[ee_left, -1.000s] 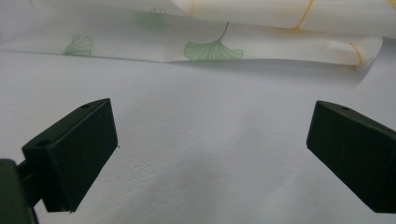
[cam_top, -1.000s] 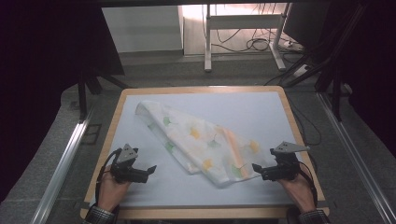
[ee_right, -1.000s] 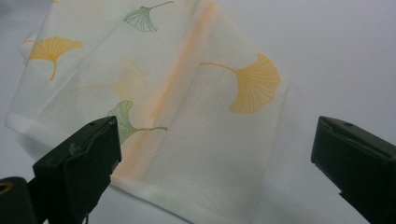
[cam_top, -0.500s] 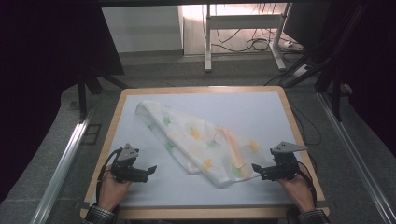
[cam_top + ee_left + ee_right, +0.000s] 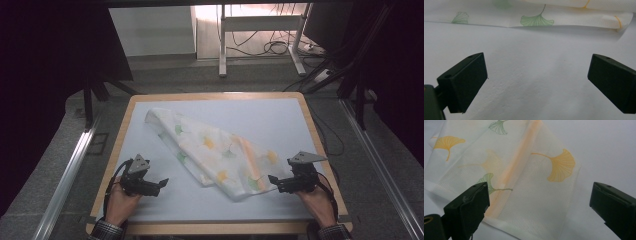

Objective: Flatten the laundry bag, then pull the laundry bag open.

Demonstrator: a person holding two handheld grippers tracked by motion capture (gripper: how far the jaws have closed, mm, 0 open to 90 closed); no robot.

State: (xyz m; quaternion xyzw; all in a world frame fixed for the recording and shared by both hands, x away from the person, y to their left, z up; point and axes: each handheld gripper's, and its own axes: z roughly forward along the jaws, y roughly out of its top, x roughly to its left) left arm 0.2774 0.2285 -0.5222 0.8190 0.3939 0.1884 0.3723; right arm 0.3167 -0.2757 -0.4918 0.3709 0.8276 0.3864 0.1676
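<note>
1. The cloth with the leaf print lay folded across the middle of the table.
2. The left gripper stood near its left edge, jaws wide, holding nothing.
3. The right gripper was wide too, just beside the cloth's right corner.

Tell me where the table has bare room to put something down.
The widest free patch is the far right corner of the table, beyond the cloth. Another lies along the near edge, between the left gripper and the cloth's near corner. The strip left of the cloth is narrower. It is crowded by the right gripper, which sits at the cloth's edge.
</note>
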